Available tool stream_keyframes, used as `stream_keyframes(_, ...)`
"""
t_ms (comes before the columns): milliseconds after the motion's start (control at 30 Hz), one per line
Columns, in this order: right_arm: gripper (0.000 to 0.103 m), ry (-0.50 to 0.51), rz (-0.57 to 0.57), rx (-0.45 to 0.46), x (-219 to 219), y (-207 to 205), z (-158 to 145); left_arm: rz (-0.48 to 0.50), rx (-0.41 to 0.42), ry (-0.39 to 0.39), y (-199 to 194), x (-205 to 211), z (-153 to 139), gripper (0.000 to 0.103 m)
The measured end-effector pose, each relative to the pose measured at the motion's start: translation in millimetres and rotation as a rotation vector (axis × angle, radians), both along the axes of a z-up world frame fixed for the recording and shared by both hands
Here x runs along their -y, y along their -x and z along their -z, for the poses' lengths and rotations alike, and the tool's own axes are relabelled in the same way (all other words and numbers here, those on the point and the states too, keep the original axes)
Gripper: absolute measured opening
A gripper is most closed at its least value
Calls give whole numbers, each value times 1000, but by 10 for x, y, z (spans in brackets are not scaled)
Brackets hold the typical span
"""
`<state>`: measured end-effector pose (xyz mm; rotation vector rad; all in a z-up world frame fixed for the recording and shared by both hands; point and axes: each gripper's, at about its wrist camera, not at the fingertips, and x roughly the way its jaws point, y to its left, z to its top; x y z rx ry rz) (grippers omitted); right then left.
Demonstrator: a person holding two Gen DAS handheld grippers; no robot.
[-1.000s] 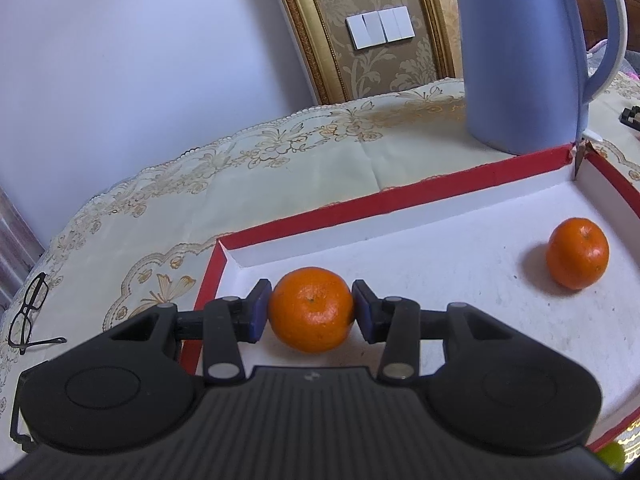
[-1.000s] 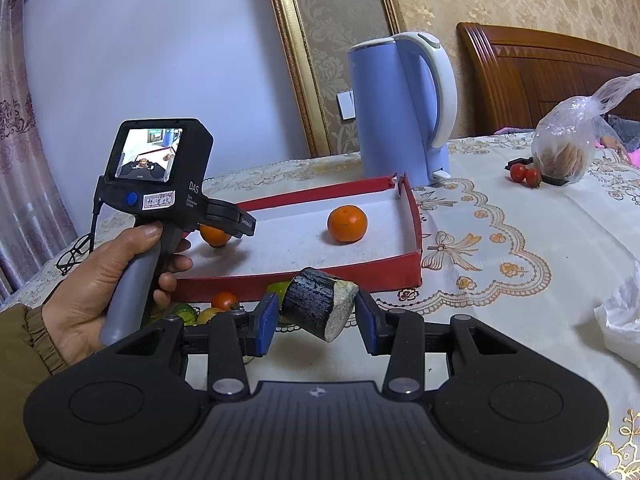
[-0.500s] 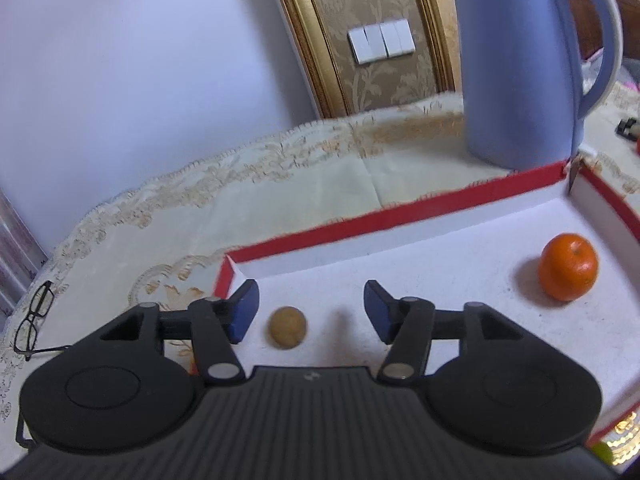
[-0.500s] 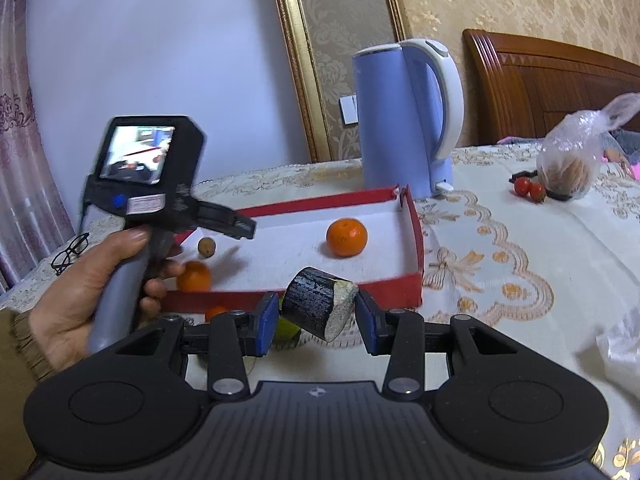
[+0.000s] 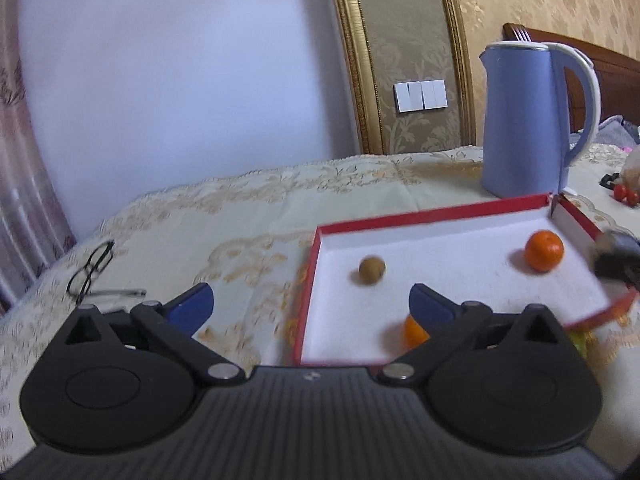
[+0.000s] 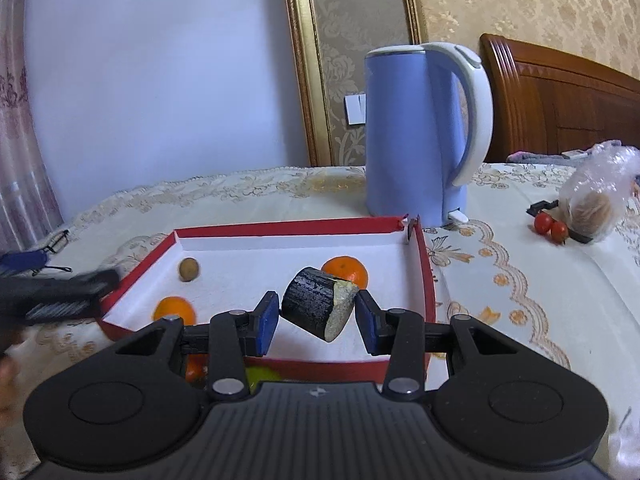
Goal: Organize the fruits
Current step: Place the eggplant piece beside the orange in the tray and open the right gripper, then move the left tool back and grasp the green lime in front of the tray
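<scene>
Our red-walled, white-lined cardboard tray, mid-frame, holds two oranges and a small brown round fruit. Our right tool pinches a dark-skinned cut fruit chunk; our left tool is opening, empty.

both cameras ride low behind their own fingers, angled down across the table toward the far wall. the left looks from the red tray's left end, the right from its near side; both catch the blue kettle.

Tablecloth under tray, kettle
</scene>
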<state>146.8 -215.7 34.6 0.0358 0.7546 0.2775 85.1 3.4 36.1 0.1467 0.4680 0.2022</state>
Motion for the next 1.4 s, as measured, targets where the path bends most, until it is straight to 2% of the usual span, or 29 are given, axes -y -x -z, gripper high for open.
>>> stream_keyframes(167,41,54,27,-14,-5,-256,74,-13,-27,38,257,-143,90,103)
stream_keyframes(433,41,133,85,-90,74,-670,366,-39,-50,51,521,-401,156,103)
stream_keyframes(567,43,153,94,-111,63,-726,461,-44,-55,54,599,-478,164,103)
stream_keyframes(633,48,156,102,-104,65,-731,463,-38,-56,53,619,-489,162,103)
stream_keyframes(733,49,150,105,-108,76,-730,435,7,-59,43,650,-454,175,103)
stream_keyframes(900,50,107,105,-35,109,-430,174,182,-47,27,754,-308,209,103)
stream_keyframes(1000,59,54,88,19,130,-133,-3,273,-33,-4,783,-175,245,103)
stream_keyframes(1100,61,11,83,63,144,169,-123,316,-34,-23,761,-79,292,99)
stream_keyframes(1133,61,-1,85,72,142,257,-149,327,-48,-22,739,-59,312,92)
stream_keyframes(1167,61,-12,84,76,142,333,-163,342,-65,-13,712,-48,329,90)
stream_keyframes(1267,61,-53,93,76,163,527,-156,356,-108,21,630,-50,385,90)
stream_keyframes(1400,61,-79,100,61,167,695,-110,357,-130,28,566,-22,426,86)
